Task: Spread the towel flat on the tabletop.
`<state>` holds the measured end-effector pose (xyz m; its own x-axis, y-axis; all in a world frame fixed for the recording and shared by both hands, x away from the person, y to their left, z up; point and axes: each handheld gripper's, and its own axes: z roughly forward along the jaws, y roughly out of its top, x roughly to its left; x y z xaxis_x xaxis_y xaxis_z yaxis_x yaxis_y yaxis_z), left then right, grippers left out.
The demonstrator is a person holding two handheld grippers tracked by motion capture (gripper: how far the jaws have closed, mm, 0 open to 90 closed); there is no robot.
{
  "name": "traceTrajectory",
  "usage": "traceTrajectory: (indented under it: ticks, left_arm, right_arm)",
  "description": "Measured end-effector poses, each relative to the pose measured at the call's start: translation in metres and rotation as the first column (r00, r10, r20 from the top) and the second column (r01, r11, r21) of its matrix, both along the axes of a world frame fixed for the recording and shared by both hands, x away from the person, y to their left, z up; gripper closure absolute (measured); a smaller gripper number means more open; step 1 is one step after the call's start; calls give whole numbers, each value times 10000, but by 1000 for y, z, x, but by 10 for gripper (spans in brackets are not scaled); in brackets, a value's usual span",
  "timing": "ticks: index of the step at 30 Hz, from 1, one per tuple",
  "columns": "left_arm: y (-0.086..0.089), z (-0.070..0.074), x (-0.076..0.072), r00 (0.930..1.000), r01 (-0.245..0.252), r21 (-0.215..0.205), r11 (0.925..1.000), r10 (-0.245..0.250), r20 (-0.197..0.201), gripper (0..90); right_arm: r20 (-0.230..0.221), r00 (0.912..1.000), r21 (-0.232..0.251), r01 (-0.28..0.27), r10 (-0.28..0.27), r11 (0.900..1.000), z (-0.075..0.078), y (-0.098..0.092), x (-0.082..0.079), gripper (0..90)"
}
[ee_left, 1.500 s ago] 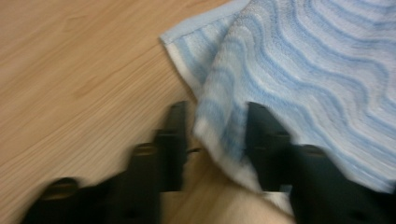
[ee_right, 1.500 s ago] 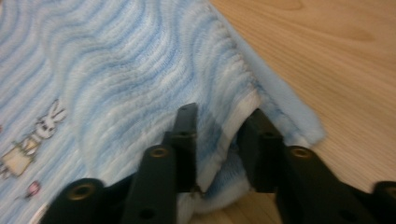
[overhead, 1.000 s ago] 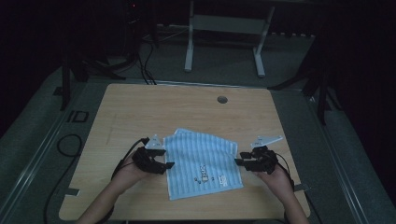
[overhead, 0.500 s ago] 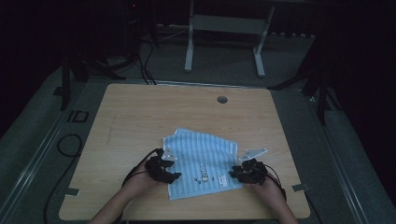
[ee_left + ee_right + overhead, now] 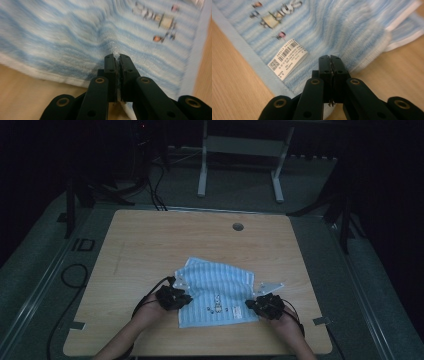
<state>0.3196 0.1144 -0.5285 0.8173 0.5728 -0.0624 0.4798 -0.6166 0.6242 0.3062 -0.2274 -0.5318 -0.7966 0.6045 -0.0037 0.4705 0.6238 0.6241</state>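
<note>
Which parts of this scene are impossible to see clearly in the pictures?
- Towel print: too small in the high view, blurred in the left gripper view.
- Label text: too small in the right gripper view.
- Towel edge inside the left gripper and right gripper: hidden by shut jaws.

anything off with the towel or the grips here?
Nothing damaged or spilled. The blue striped towel lies askew on the table, its far layers bunched unevenly, a white tag exposed. The left tool and right tool are each shut on a towel edge.
</note>
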Motion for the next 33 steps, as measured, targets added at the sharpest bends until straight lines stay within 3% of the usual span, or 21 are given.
traceTrajectory:
  ticks: [2, 3, 4, 5, 7, 9, 10, 11, 12, 14, 15, 17, 22, 26, 29, 33]
  left_arm:
    - [2, 6, 3, 9999, -114, -100, 9999, 115, 100, 866]
    - [5, 19, 6, 9995, -170, -404, 9990, 181, 265, 866]
    - [5, 19, 6, 9995, -170, -404, 9990, 181, 265, 867]
    - [7, 34, 4, 9991, -181, -784, 9968, 210, 362, 866]
    - [9, 48, -3, 9987, 9, -1065, 9943, 46, 510, 866]
    - [10, 55, -9, 9980, 187, -1100, 9938, -120, 615, 865]
    - [10, 55, -9, 9980, 187, -1100, 9938, -120, 615, 865]
    - [16, 66, -26, 9966, 540, -1292, 9902, -454, 686, 865]
    - [19, 67, -33, 9959, 630, -1243, 9902, -542, 729, 864]
    - [25, 66, -46, 9968, 750, -1398, 9873, -701, 391, 863]
    - [28, 63, -52, 9970, 771, -1535, 9851, -760, 134, 863]
    - [29, 55, -65, 9941, 1027, -1352, 9855, -1064, -201, 862]
    - [23, 26, -92, 9754, 1844, -900, 9787, -1935, -1055, 853]
    - [23, 8, -102, 9552, 2148, -1086, 9706, -2320, -1837, 849]
    - [26, 3, -106, 9421, 2419, -1139, 9636, -2613, -2102, 849]
    - [26, 0, -109, 9262, 2725, -1109, 9558, -2917, -2390, 814]
  right_arm:
    - [110, 9999, 253, -39, 36, 9997, 11, -1, 3, 887]
    - [241, 9997, 375, -26, 17, 9993, 18, -1, 4, 890]
    - [241, 9997, 375, -26, 17, 9993, 18, -1, 4, 890]
    - [343, 9993, 628, -177, 156, 9979, 34, -1, 4, 891]
    - [556, 9982, 847, -274, 227, 9960, 50, -1, 0, 891]
    - [610, 9976, 1014, -387, 326, 9941, 57, -2, -5, 890]
    - [706, 9969, 1150, -440, 360, 9924, 64, -3, -11, 890]
    - [740, 9957, 1380, -653, 555, 9883, 73, -4, -25, 891]
    - [745, 9952, 1475, -745, 640, 9863, 75, -5, -31, 890]
    - [607, 9947, 1517, -913, 829, 9842, 77, -6, -49, 890]
    - [552, 9937, 1571, -1048, 972, 9820, 77, -7, -58, 890]
    - [247, 9925, 1585, -1225, 1201, 9797, 73, -8, -75, 890]
    - [-838, 9855, 1303, -1359, 1475, 9821, 45, -4, -105, 890]
    - [-1732, 9692, 1582, -1480, 1750, 9763, 23, 0, -119, 889]
    - [-2189, 9585, 1810, -1438, 1824, 9729, 11, 1, -125, 889]
    - [-2749, 9401, 1583, -1624, 2014, 9739, -1, 4, -131, 878]
